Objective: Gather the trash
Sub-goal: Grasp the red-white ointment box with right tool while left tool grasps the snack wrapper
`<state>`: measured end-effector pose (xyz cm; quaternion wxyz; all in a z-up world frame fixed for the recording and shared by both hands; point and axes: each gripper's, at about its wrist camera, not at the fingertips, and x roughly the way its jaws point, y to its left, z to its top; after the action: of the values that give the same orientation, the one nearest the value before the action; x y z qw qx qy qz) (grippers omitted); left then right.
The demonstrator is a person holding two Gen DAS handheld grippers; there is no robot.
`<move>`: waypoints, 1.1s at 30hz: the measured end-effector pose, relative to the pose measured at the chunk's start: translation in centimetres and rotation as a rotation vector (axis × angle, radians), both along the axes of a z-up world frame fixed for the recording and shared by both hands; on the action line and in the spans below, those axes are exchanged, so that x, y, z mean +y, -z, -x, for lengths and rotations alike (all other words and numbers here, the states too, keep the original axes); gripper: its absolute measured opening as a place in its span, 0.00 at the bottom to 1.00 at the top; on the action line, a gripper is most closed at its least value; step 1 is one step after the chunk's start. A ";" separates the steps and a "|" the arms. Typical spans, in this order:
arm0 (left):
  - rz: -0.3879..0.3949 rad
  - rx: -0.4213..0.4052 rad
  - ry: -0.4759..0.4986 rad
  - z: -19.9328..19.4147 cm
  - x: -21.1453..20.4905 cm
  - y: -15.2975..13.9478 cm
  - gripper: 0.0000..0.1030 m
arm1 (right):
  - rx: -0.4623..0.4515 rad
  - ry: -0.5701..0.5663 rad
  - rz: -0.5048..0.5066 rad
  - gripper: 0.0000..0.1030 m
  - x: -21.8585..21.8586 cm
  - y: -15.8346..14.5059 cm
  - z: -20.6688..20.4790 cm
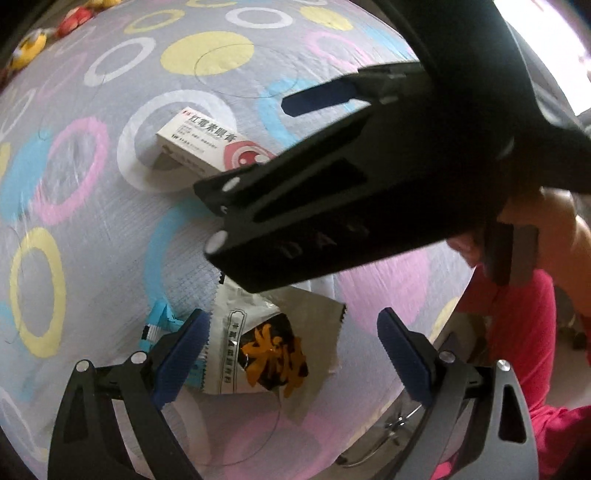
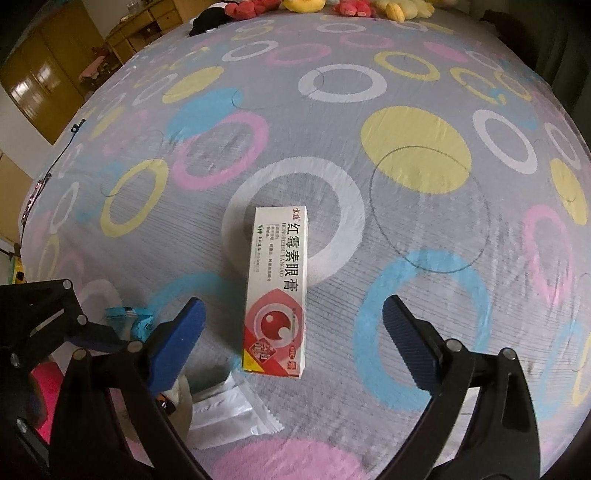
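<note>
A white and red ointment box (image 2: 276, 291) lies on the ring-patterned bedsheet; it also shows in the left wrist view (image 1: 207, 147). My right gripper (image 2: 295, 336) is open, with the near end of the box between its fingers. A silver snack wrapper with orange print (image 1: 273, 347) lies near the bed's edge, between the fingers of my open left gripper (image 1: 291, 354). A blue wrapper (image 1: 159, 325) lies at its left. The silver wrapper (image 2: 225, 410) and the blue wrapper (image 2: 129, 319) also show in the right wrist view. The right gripper's body (image 1: 369, 192) crosses the left wrist view.
The bedsheet (image 2: 424, 229) spreads far back. Plush toys (image 2: 332, 7) sit along its far edge. Wooden cabinets (image 2: 48, 70) stand at the left. The person's red clothing (image 1: 524, 332) is beside the bed's edge on the right of the left wrist view.
</note>
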<state>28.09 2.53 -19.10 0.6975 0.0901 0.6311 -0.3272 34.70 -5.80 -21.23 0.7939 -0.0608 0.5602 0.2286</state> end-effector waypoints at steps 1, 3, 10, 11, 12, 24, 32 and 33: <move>0.001 -0.003 -0.005 -0.1 0.1 0.0 0.87 | 0.000 -0.001 0.001 0.92 0.1 0.1 0.0; 0.003 -0.007 -0.006 0.0 0.2 -0.1 0.87 | -0.002 -0.001 0.002 0.92 0.1 0.2 0.0; -0.003 -0.018 0.000 0.9 -0.2 0.5 0.87 | 0.024 -0.007 0.010 0.75 0.4 1.1 -0.3; -0.007 -0.020 0.000 1.0 -0.4 0.6 0.87 | 0.027 -0.007 0.012 0.75 0.4 1.3 -0.2; -0.009 -0.020 -0.001 1.0 -0.6 0.6 0.87 | 0.027 -0.006 0.015 0.74 0.5 1.4 -0.2; -0.012 -0.004 -0.096 -0.2 -0.5 1.4 0.68 | -0.017 -0.007 0.075 0.48 0.6 1.6 -0.2; 0.073 0.096 -0.266 -1.5 2.4 2.2 0.45 | -0.019 0.016 0.065 0.34 -0.4 1.4 0.0; 0.082 0.108 -0.284 -1.6 2.8 2.3 0.40 | -0.020 0.017 0.066 0.34 -0.5 1.4 0.0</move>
<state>29.72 5.30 -21.36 0.7049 -0.0466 0.6602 -0.2551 34.72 -6.26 -22.62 0.7989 -0.0843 0.5599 0.2028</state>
